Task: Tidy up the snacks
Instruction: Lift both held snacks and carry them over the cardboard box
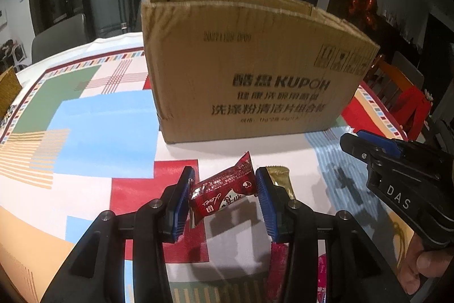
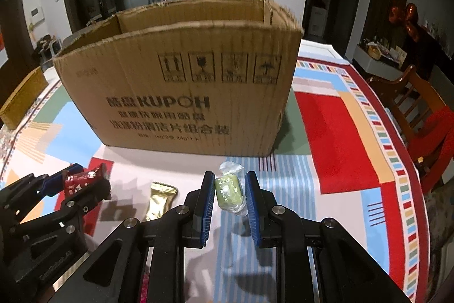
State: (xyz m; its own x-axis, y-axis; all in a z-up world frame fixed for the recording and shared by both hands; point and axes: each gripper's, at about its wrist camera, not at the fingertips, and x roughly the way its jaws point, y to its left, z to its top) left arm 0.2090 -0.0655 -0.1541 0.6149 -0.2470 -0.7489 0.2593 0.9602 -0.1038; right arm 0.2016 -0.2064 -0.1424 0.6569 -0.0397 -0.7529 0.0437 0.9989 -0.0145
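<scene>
Cardboard dominates both views: an open-topped cardboard box (image 1: 249, 67) stands on the patterned tablecloth (image 1: 93, 115) straight ahead of both tools, its near wall facing them and its inside not visible from here. Each tool carries one snack. The left gripper (image 1: 224, 183) pinches a red wrapped candy (image 1: 224, 190) between its blue pads, the wrapper's twisted end sticking up toward the box. The right gripper (image 2: 228, 190) is pressed nearly together on a small green candy in clear wrap (image 2: 229, 189), held at mid-body. Both candies appear lifted clear of the cloth, judging by the shadows beneath them. A gold sachet (image 2: 159, 199) lies on the table between the two tools, and another reddish wrapper (image 1: 279, 254) shows low down beside the left tool's right finger. The step in hand looks like the carry: both picks seem made, and the drop into the box is not yet done. The next move probably calls for raising both candies above the near rim, carrying them forward over the opening, and only then spreading the jaws; the wall is tall, so a low approach could knock it.
</scene>
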